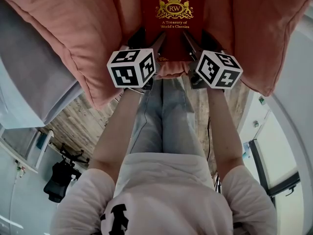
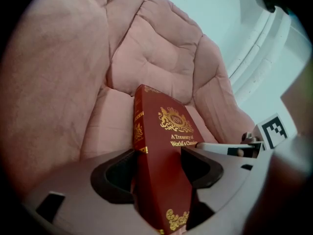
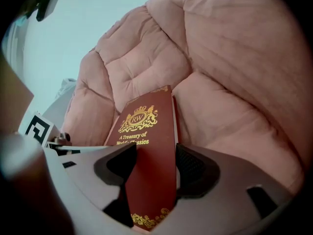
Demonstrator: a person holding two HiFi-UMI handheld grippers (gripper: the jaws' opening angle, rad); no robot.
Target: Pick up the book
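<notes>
Dim, soft light; fisheye edges dark, blurred

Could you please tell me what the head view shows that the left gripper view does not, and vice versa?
Only the head view: the person's legs, the wooden floor and the left marker cube. Only the left gripper view: the spine of the red book, and the left claw with its jaws apart and the book between them. Both: the red book, the pink cushion and the right marker cube.
</notes>
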